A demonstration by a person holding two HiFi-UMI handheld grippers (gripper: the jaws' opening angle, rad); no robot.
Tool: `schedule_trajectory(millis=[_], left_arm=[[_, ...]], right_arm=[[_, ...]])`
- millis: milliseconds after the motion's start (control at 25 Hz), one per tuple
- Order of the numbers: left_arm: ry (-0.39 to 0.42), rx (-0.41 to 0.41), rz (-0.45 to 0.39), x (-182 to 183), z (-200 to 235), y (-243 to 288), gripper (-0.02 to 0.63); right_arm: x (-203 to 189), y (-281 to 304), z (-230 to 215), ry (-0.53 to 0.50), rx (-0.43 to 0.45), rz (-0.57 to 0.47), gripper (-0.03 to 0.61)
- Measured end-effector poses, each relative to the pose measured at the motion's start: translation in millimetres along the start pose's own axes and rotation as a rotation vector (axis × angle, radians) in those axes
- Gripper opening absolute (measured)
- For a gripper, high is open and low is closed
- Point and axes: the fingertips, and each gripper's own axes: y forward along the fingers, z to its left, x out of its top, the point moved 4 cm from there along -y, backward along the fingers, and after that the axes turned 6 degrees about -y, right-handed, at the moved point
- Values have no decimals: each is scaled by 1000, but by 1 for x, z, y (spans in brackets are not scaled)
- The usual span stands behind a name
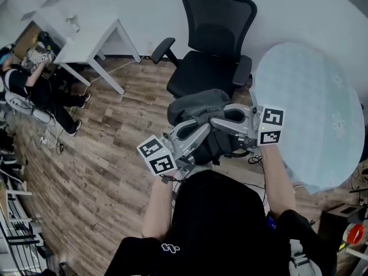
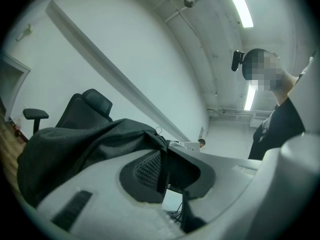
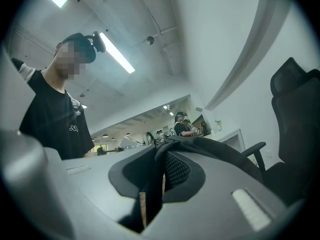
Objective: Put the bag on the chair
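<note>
The left gripper [image 2: 162, 159] and right gripper [image 3: 161, 164], each clenched on the dark bag [image 1: 198, 103], should be carried toward twelve o'clock so the bag, held just short of the chair [image 1: 210, 68], is set down squarely on it.

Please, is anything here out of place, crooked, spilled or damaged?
Nothing stands out. The bag hangs slumped between the left gripper and the right gripper, each shut on its fabric, in front of the chair. The chair stands upright with a bare seat. No spill or damage shows.
</note>
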Motion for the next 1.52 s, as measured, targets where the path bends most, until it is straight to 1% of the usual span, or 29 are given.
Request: schedule_trajectory(millis=[160, 280, 440, 560, 640, 720, 880, 960, 1040, 1160, 1280, 1400, 1520], left_arm=[[-26, 12, 7, 13, 34, 13, 35], [-53, 30, 11, 9, 66, 23, 35], [-95, 35, 37, 8, 111, 29, 35], [-134, 34, 43, 1, 134, 33, 35], [-167, 52, 67, -4, 154, 36, 35], [-206, 73, 104, 0, 190, 43, 35], [-296, 127, 170, 9, 286, 59, 35], [-329, 150, 198, 10, 319, 63, 35], [-354, 156, 211, 13, 348, 69, 34], [-394, 147, 185, 25, 391, 77, 34], [-432, 146, 152, 37, 424, 88, 34], [-456, 178, 113, 49, 454, 98, 34], [-486, 238, 55, 53, 490, 105, 34]], right_arm=[[-2, 3, -40, 27, 7, 4, 49], [-15, 1, -72, 53, 24, 12, 51], [-36, 7, -115, 100, 82, 36, 52], [-50, 6, -136, 128, 126, 61, 54], [-63, 6, -155, 176, 137, 75, 54], [-74, 12, -191, 237, 138, 94, 55], [-109, 25, -284, 366, 108, 122, 54], [-123, 29, -314, 419, 83, 138, 54], [-133, 32, -342, 456, 63, 147, 52], [-139, 40, -386, 488, 43, 120, 51], [-140, 43, -422, 517, 10, 82, 48], [-140, 47, -456, 516, -33, 88, 48], [-149, 52, -492, 525, -64, 89, 46]])
